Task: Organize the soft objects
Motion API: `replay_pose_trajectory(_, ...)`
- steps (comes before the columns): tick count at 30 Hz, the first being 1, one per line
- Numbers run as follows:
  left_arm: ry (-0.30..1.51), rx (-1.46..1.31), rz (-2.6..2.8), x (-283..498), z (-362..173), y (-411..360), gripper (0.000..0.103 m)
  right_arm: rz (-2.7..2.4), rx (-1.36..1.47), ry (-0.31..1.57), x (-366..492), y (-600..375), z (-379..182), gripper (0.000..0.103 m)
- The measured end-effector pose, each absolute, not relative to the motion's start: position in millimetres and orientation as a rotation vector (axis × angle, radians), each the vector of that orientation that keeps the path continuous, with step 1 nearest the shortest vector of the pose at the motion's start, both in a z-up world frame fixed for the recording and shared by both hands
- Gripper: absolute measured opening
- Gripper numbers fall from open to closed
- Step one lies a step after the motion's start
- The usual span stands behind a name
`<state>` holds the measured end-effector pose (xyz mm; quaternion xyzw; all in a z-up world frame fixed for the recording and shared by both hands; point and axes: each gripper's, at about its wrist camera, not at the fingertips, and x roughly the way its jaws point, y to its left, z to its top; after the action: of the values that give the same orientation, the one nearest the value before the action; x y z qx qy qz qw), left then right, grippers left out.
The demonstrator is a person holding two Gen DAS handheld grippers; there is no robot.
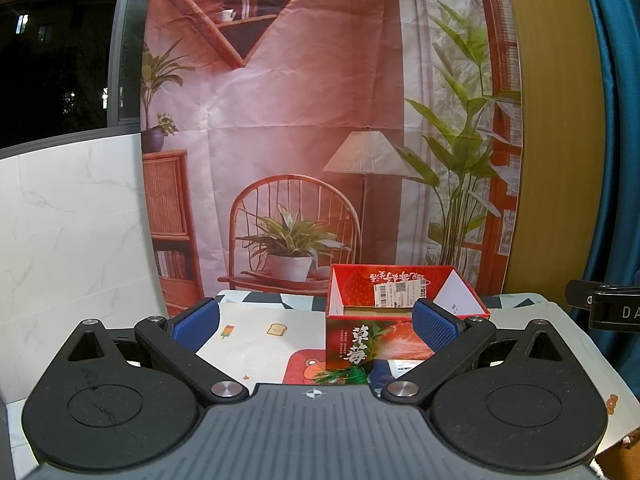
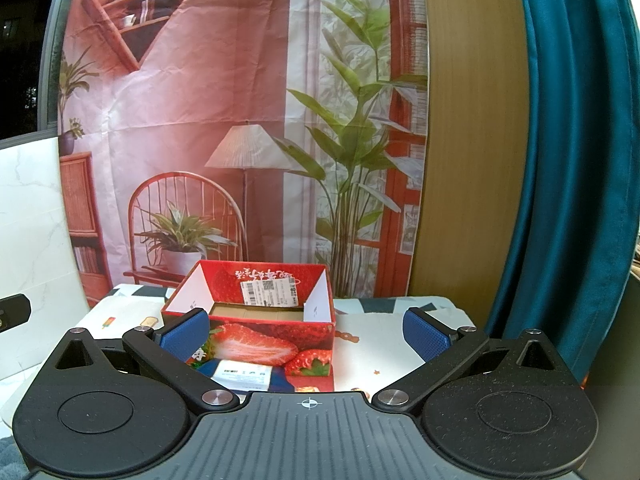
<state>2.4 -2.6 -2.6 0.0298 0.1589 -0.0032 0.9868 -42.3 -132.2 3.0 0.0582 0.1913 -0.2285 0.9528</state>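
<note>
A red strawberry-printed cardboard box (image 1: 400,312) stands open-topped on the patterned tablecloth, and its brown inside floor looks bare. The right wrist view shows the same box (image 2: 256,320) from its other front corner. At its foot lies a blue packet with a white label (image 2: 240,372), partly hidden by the gripper body; a sliver of that packet (image 1: 394,368) shows in the left view. My left gripper (image 1: 316,322) is open, nothing between its blue pads. My right gripper (image 2: 306,332) is open too, held short of the box.
A printed backdrop of a room hangs behind the table. A white marbled panel (image 1: 68,240) stands at the left, a teal curtain (image 2: 568,160) at the right. A black gripper part (image 1: 608,304) pokes in at the left view's right edge. The tablecloth (image 1: 256,336) shows small cartoon prints.
</note>
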Motion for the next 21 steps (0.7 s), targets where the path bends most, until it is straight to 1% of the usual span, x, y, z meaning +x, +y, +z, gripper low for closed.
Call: replay_pose_trajectory(21, 0.323, 0.054, -0.01, 2.2, -3.2, -1.4, 0.103, -0.464, 0.116, 0.388, -41.8, -132.5, 3.1, 0.103)
